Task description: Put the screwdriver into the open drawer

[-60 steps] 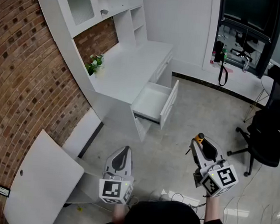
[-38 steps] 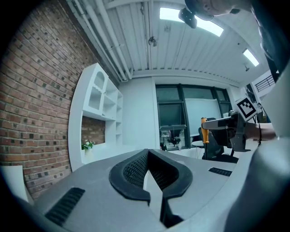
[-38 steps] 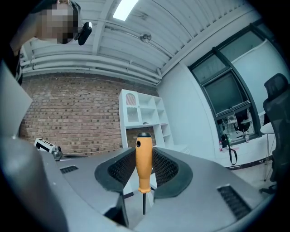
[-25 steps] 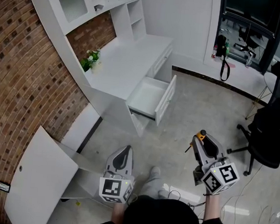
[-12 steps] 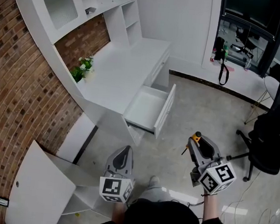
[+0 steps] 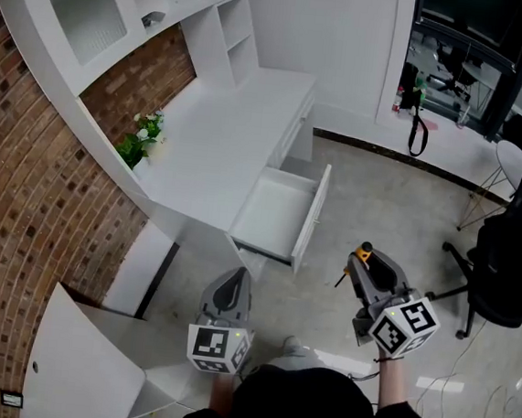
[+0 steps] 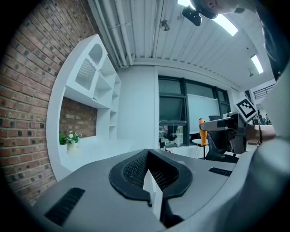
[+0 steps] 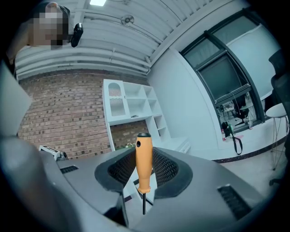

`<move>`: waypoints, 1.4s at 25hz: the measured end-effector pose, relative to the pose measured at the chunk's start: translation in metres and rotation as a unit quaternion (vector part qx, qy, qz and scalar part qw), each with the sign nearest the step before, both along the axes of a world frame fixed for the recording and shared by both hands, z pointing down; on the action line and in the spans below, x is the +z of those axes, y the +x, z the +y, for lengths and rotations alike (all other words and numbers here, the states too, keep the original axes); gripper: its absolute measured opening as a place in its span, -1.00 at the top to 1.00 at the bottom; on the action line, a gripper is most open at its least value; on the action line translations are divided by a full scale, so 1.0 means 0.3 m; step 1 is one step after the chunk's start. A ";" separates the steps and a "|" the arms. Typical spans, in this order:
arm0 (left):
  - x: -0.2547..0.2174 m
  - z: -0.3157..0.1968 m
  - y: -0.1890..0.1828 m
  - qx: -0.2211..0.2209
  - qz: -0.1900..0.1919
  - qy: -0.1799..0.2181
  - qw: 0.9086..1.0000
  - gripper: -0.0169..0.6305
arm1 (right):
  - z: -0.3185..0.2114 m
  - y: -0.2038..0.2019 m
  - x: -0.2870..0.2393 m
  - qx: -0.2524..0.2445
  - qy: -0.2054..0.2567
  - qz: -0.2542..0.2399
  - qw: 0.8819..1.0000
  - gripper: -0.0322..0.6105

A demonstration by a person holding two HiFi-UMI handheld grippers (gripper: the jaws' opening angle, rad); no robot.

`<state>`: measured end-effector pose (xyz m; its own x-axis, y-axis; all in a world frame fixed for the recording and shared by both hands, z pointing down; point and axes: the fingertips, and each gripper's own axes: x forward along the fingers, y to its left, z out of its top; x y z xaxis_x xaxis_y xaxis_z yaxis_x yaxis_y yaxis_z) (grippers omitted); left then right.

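Short of the drawer, right gripper jaws clamp the screwdriver; left gripper jaws sit apart, empty. Drop-off isn't done yet.

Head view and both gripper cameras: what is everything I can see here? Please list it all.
desk: one, white, along the brick wall
drawer: one, white, pulled open from the desk
shelves: one unit, white, above the desk
plant: one, green with white flowers, on the desk
chair: one, black, far right
screwdriver: one, orange handle, clamped in the right hand-held gripper
left hand-held gripper: one, grey, jaws slightly apart, empty
right hand-held gripper: one, grey, holding the screwdriver
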<state>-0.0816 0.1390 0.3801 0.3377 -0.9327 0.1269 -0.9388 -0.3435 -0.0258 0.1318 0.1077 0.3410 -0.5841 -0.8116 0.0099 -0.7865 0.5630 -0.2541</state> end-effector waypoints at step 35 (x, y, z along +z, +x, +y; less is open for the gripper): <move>0.195 -0.505 -0.023 -0.030 0.020 -0.072 0.997 0.92 | -0.609 -0.111 0.142 -0.040 -0.066 0.003 0.997 0.55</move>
